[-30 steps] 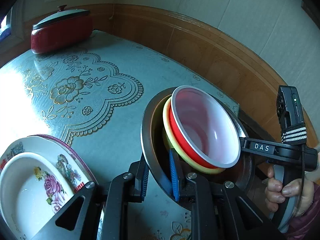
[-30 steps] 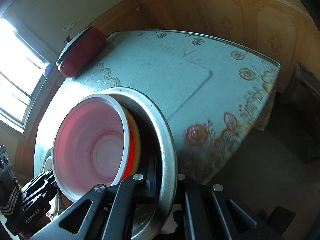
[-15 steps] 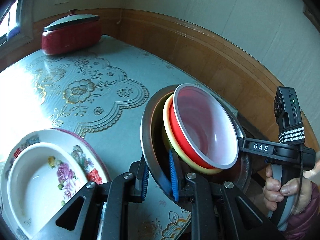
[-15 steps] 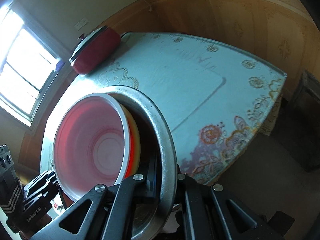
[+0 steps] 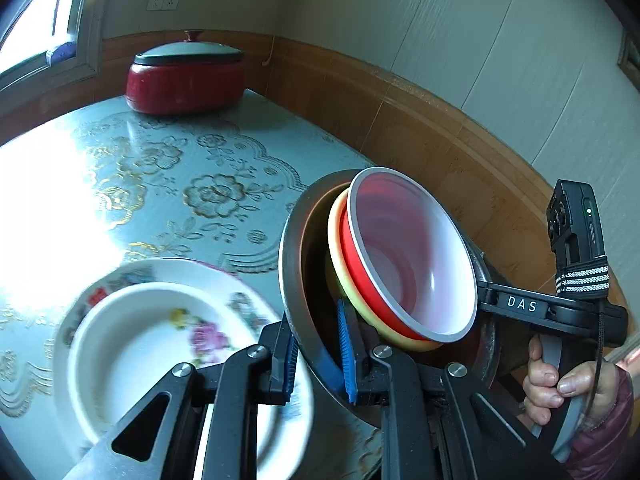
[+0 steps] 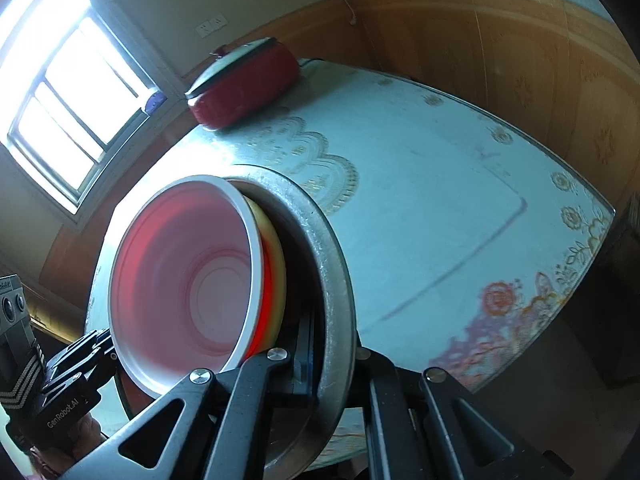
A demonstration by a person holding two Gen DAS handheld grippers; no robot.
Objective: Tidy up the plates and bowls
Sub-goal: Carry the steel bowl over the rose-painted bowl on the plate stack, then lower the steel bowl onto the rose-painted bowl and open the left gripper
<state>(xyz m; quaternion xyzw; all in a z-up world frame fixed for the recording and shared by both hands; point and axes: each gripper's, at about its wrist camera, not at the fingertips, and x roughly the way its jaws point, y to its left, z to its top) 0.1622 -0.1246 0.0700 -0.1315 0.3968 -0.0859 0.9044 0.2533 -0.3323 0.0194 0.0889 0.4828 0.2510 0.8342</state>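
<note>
Tabletop point(image 5: 200, 168) first: looking at turquoise cloth with gold flowers, plus a red pot point(image 5: 186, 84) sitting way back by the wall.

Gripping the metal basin point(image 5: 296, 240) by its rim from two sides. Pinching it with the left gripper point(image 5: 316, 360), blue pads shut on either face of the rim, and doing the same with the right gripper point(image 6: 336, 360) on the opposite edge. Holding the whole thing up in the air, tilted steeply, over the near edge of the table, with the yellow bowl point(image 5: 334, 248) and red bowl point(image 5: 416, 264) nested inside and leaning out.

Worrying mostly about that tilt: tipping any further and probably sending both bowls sliding out onto the floor. Also risking a slip on thin smooth metal if either hand is pulling out of sync. Also passing close above the flowered plates point(image 5: 132, 344), so possibly clipping them when lowering.

Compared to a second ago: keeping the same grip and the same nesting, but swinging the view up, now showing the window and wall sockets, and bringing the plates in closer under the left fingers, blurred from moving.
</note>
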